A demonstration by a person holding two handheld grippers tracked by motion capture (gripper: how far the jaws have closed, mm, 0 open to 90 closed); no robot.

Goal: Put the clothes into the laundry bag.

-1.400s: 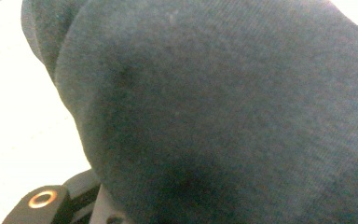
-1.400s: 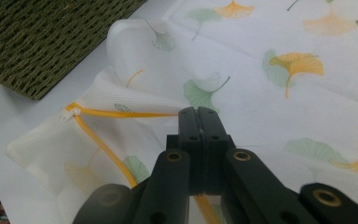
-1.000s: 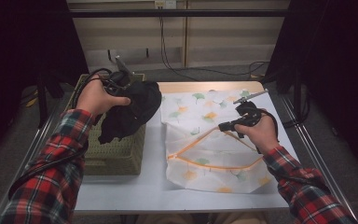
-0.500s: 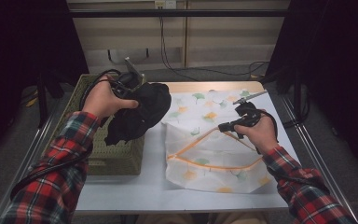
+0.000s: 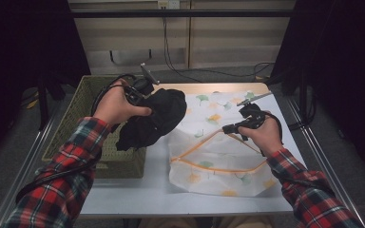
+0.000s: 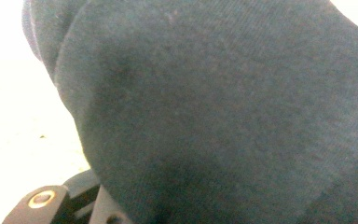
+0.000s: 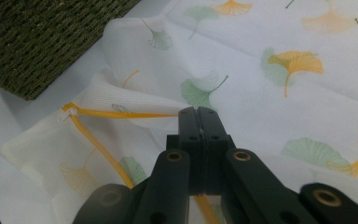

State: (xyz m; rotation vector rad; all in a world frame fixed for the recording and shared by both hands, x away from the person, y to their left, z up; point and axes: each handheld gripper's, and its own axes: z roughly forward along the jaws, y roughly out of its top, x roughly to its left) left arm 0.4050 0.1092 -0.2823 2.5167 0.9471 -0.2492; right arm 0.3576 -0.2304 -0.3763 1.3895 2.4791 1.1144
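The left gripper (image 5: 140, 92) has carried the black cloth (image 5: 154, 116) from over the basket (image 5: 71, 102) toward the bag (image 5: 218, 156).

Left gripper (image 5: 145, 92) raised in the left hand (image 5: 116, 102), jaws clamped on a black bundled cloth (image 5: 154, 118). Right gripper (image 5: 228, 128) held low in the right hand (image 5: 264, 133), jaws pressed together on the orange-trimmed edge (image 7: 121, 113). Both forearms in red plaid sleeves (image 5: 76, 161), reaching forward.
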